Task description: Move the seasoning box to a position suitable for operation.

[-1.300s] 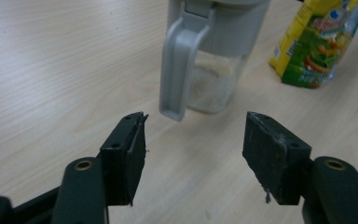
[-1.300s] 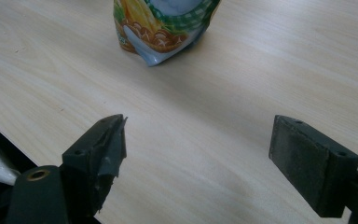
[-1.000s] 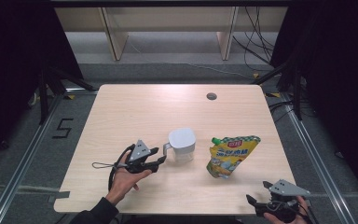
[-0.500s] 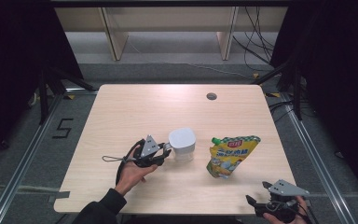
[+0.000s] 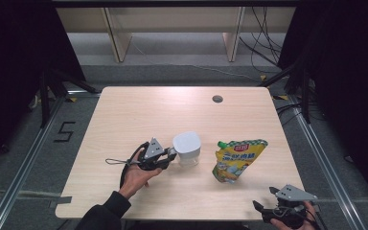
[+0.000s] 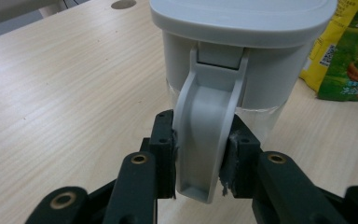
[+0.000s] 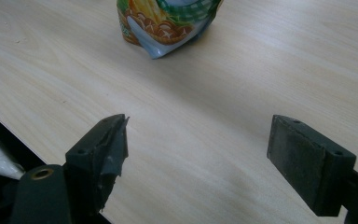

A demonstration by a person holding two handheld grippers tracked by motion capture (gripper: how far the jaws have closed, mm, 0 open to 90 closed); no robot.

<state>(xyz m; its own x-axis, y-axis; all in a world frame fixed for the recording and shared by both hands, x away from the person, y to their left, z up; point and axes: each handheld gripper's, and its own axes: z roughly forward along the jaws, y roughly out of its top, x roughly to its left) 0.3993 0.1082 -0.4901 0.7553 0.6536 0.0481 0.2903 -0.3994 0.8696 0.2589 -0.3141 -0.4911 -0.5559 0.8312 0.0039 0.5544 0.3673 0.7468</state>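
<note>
A pale wooden desk (image 5: 139, 110) is standing on grey floor amid dark curtains. The left gripper (image 6: 198, 161) is clenching the grey jug (image 5: 187, 148) handle; the right gripper (image 7: 198, 158), jaws released, is sitting partly cut off at the near edge.

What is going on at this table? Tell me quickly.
A person works with a hand-held gripper in each hand. The left hand-held gripper is shut on the handle of a grey-lidded container standing mid-table. The right hand-held gripper hangs open at the table's near right edge, holding nothing. A yellow spouted snack pouch lies between it and the container, untouched.
</note>
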